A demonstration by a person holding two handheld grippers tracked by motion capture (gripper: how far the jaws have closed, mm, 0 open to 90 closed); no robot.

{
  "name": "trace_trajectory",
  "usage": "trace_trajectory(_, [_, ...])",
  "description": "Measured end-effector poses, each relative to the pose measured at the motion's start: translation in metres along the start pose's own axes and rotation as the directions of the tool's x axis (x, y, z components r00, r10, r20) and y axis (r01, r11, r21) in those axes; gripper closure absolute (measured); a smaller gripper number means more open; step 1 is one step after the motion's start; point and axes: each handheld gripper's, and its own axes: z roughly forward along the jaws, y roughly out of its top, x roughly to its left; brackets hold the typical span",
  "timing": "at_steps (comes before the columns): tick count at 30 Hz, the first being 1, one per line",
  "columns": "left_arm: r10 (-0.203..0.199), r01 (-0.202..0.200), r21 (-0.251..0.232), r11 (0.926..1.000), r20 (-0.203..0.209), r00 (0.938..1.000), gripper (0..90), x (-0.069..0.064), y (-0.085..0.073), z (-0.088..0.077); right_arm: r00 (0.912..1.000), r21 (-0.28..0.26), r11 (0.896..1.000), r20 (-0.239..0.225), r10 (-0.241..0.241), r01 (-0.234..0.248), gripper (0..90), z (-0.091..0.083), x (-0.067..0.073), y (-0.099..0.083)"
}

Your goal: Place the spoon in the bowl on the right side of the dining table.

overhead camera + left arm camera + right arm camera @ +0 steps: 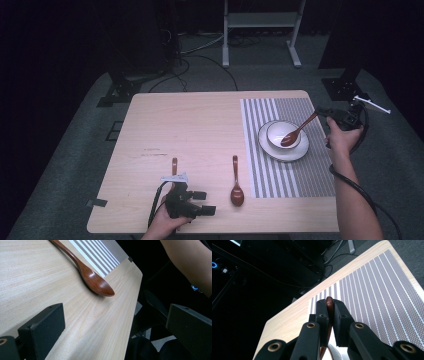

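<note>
High view, near edge: the left gripper [192, 202], jaws apart, rests beside two brown wooden spoons [236, 189]. Farther right, a third brown wooden spoon [295, 132], clamped in the right gripper [320, 113], is lowered into the white bowl [280, 130]; release seems next.

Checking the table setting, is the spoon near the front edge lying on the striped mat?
No, the spoon lies on bare wood left of the striped mat.
</note>
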Motion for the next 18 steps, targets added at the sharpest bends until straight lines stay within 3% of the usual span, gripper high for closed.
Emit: trace_trajectory(18, [-0.005, 0.005, -0.004, 1.0, -0.004, 1.0, 0.9, 0.002, 0.001, 0.0, 0.9999, 0.044, 0.999, 0.0, -0.017, 0.017, 82.1, 0.014, -0.011, -0.014])
